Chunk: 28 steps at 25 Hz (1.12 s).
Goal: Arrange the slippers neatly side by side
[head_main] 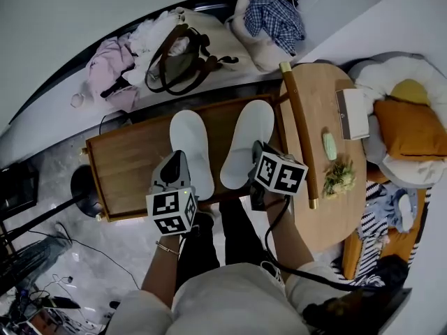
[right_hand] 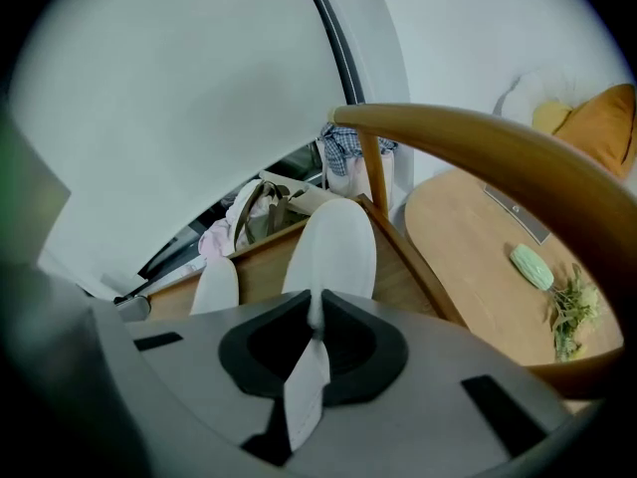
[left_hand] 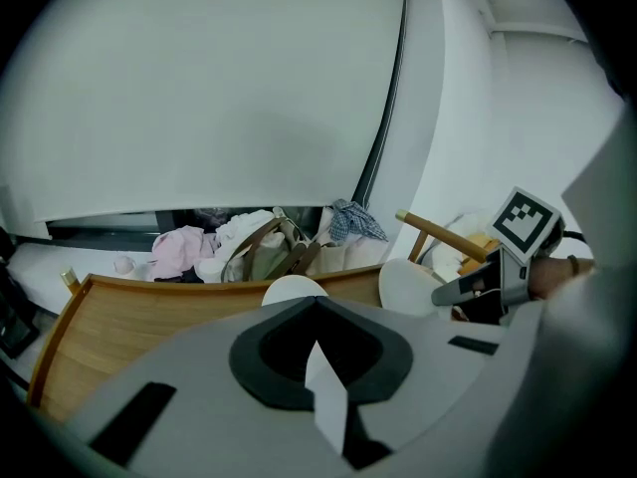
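Head view: two flat white fabric slippers lay on a brown wooden bench [head_main: 133,160], the left slipper [head_main: 190,149] near the right slipper [head_main: 249,139], their toes splayed apart. The left gripper [head_main: 178,161] and right gripper [head_main: 256,149] angled down at the heels.

Left gripper view: the jaws were pressed together, with the left slipper's heel hidden behind them.

Right gripper view: the jaws were clenched on the right slipper's heel edge.

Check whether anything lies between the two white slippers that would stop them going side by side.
Nothing visible does. Only bare wood of the tray shows between the left slipper and the right slipper, whose heels lie closer together than their toes.
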Each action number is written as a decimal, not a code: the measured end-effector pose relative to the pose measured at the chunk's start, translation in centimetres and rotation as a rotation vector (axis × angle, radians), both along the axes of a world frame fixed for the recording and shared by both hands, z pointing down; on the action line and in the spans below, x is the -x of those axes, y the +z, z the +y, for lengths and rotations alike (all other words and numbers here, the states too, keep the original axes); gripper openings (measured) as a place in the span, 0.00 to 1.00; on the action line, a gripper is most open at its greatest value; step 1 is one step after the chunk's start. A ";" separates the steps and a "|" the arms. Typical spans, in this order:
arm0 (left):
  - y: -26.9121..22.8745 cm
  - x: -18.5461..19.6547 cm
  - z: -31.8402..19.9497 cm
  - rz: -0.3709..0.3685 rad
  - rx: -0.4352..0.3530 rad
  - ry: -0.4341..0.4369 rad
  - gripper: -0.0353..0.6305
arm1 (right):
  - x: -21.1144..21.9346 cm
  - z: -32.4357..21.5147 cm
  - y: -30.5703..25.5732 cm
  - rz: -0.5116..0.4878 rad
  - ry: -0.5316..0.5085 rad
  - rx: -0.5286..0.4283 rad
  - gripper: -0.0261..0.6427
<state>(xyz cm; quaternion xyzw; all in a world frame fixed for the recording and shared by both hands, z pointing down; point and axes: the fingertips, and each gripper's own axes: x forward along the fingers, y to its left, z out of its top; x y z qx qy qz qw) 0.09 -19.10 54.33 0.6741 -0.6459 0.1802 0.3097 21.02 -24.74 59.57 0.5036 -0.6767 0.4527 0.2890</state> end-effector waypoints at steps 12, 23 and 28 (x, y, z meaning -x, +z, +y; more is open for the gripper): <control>-3.2 1.2 1.0 -0.005 -0.067 -0.064 0.06 | 1.9 -0.3 -4.5 -0.037 -0.106 -0.067 0.11; -5.2 2.2 2.3 0.004 -0.122 -0.143 0.06 | 4.3 0.4 -7.3 -0.042 -0.257 -0.091 0.11; -4.5 2.4 3.5 0.010 -0.116 -0.190 0.06 | 4.9 0.9 -6.5 -0.032 -0.326 -0.071 0.11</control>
